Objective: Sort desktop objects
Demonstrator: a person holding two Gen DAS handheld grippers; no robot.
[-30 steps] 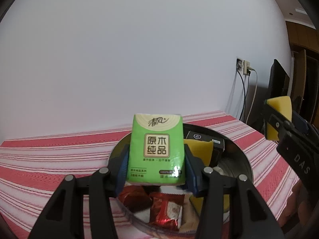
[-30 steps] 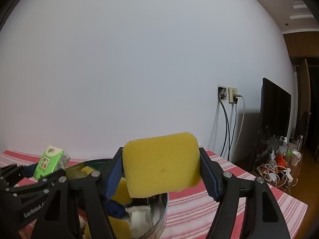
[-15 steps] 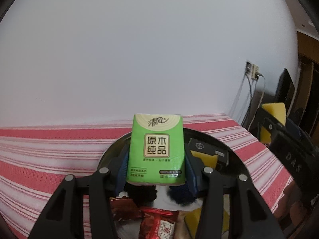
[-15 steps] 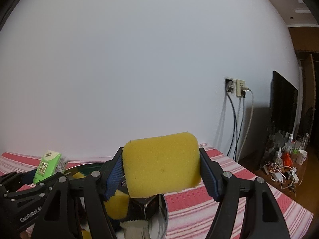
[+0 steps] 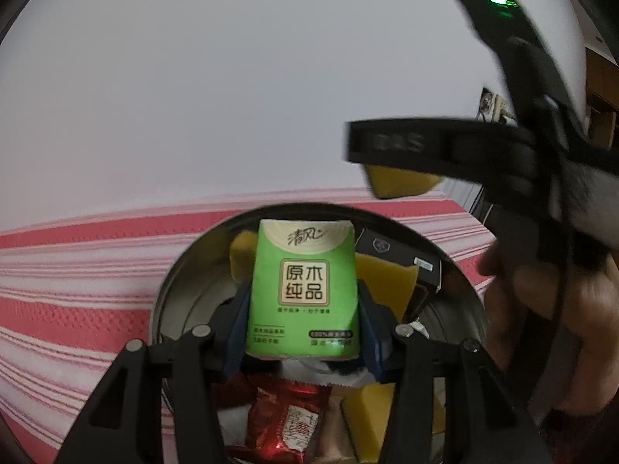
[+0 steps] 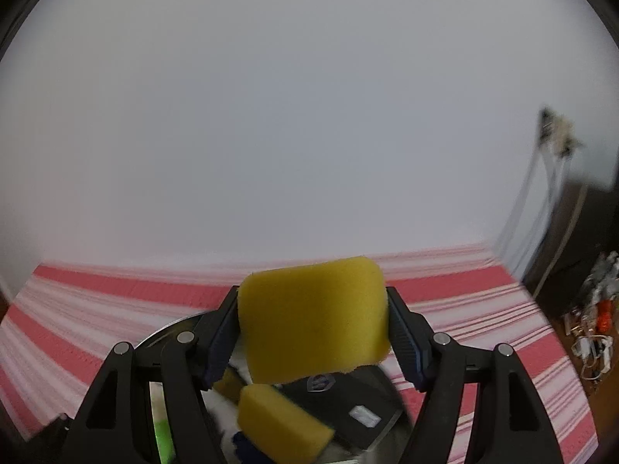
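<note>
My left gripper is shut on a green tissue pack and holds it upright above a round metal bowl. The bowl holds yellow sponges, a black box and red snack packets. My right gripper is shut on a yellow sponge and hovers over the same bowl. In the left wrist view the right gripper shows blurred at the upper right with its sponge. Another yellow sponge and the black box lie under it.
The bowl stands on a red and white striped cloth against a plain white wall. A wall socket with hanging cables is at the right. Small clutter lies on the floor beyond the table's right edge.
Both grippers have tilted down toward the bowl. The right gripper has swung left, over the bowl and above the left one. Both still hold their objects.
</note>
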